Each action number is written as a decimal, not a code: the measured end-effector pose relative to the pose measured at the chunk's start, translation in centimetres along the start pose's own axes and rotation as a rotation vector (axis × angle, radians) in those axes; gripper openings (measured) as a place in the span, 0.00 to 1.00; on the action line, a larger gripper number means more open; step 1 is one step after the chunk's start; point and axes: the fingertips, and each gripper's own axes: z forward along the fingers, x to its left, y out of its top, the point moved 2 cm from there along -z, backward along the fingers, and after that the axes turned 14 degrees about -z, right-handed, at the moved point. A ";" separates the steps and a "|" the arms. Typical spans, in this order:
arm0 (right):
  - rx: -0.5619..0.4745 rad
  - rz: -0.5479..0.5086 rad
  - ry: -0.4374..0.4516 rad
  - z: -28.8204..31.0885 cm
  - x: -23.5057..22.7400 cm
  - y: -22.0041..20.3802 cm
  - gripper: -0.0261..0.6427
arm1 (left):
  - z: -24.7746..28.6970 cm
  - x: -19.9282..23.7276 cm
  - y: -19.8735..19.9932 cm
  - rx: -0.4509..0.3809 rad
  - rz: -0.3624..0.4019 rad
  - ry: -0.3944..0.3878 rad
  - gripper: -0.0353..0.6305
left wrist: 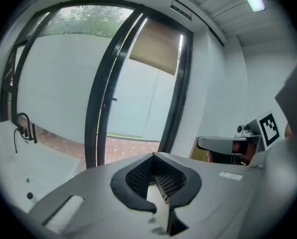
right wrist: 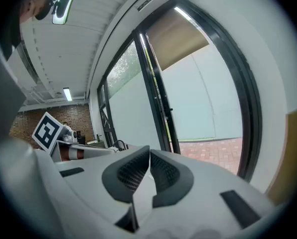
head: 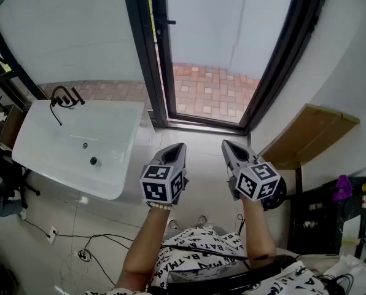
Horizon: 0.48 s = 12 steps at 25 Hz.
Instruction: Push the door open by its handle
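My 2 claws are pinched shut on nothing. The left claw (head: pixel 178 147) and right claw (head: pixel 228 145) sit side by side, near me. The door (head: pixel 161 72) and its handle (head: pixel 166 23) stand far ahead, slightly left, well apart from both.

The left hand-held gripper (head: pixel 180 146) and the right hand-held gripper (head: pixel 226 144) are grey, with black netted pads. Each has a cube with black-and-white squares. The person wears a white shirt (head: pixel 198 241) with black letters all over.
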 end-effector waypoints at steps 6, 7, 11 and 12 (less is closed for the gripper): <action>-0.033 -0.042 0.015 0.3 -2.5 1.0 0.06 | 2.2 -1.1 0.4 -0.018 0.005 -0.005 0.05; -0.031 -0.052 0.025 0.5 -2.8 1.0 0.06 | 2.6 -1.3 0.4 -0.022 0.005 -0.002 0.05; -0.020 -0.098 0.082 1.4 -3.7 0.9 0.06 | 4.0 -1.4 0.7 -0.036 0.002 0.016 0.05; -0.020 -0.105 0.090 1.6 -4.1 1.0 0.07 | 4.3 -1.4 0.7 -0.038 -0.002 0.019 0.05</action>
